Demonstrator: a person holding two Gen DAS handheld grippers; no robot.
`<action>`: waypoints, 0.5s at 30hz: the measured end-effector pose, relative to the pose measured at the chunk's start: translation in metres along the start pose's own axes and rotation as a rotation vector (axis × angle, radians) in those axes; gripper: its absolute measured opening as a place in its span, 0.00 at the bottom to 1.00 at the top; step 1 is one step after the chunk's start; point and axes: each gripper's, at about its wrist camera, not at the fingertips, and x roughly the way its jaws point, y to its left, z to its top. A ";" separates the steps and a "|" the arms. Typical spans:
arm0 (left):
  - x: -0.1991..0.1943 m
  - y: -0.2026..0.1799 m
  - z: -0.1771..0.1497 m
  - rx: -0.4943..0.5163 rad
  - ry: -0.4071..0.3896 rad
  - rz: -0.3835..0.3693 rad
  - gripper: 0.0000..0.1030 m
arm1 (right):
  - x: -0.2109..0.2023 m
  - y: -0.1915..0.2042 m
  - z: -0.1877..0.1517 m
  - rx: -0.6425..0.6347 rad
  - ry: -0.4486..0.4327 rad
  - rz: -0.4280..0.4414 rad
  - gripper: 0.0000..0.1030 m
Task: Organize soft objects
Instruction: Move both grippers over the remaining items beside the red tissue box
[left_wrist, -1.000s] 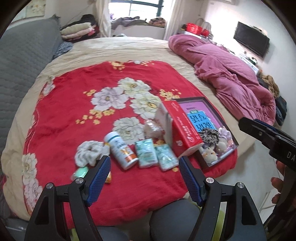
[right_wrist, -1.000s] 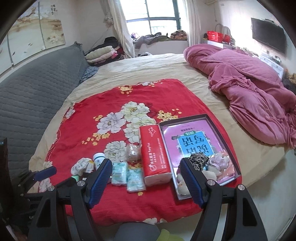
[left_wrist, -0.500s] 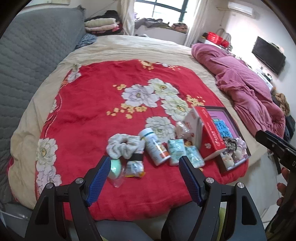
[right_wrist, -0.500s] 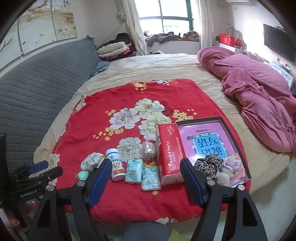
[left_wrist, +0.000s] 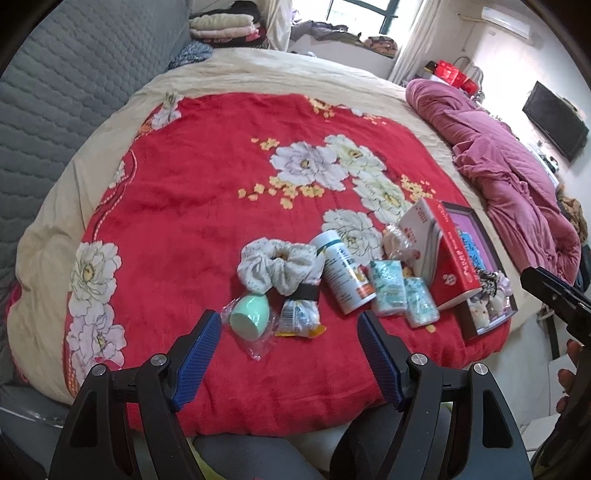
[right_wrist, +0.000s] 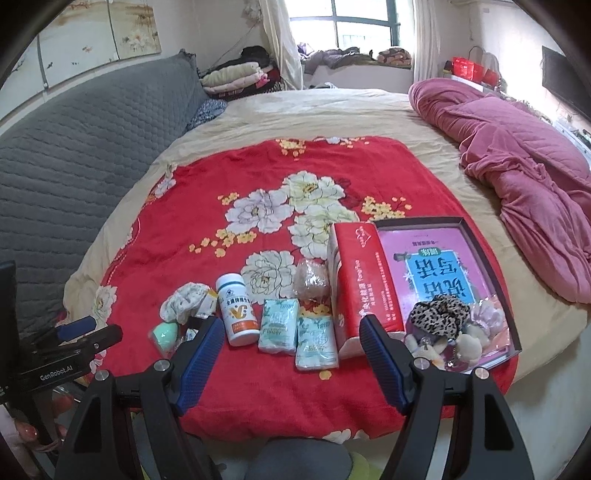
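Observation:
A row of items lies near the front edge of a red floral blanket: a white scrunchie, a mint sponge in a clear bag, a white bottle, two tissue packs, and a red tissue box. A dark tray holds a leopard scrunchie and small plush pieces. My left gripper is open and empty, just short of the sponge. My right gripper is open and empty, in front of the tissue packs.
A crumpled pink quilt lies at the bed's right. A grey padded headboard runs along the left. The bed's front edge is just below the items. Folded clothes sit at the back.
The left view has swung left and closer to the items, bringing the sponge and a small packet into view. The right view has shifted slightly. Both grippers stayed open.

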 end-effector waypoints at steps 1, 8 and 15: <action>0.004 0.001 -0.001 -0.001 0.008 0.002 0.75 | 0.003 0.000 -0.001 -0.001 0.007 -0.001 0.73; 0.031 0.011 -0.007 -0.008 0.056 0.009 0.75 | 0.025 0.003 -0.004 -0.004 0.046 0.004 0.73; 0.063 0.023 -0.015 -0.008 0.116 0.025 0.75 | 0.046 0.004 -0.008 -0.003 0.085 0.007 0.73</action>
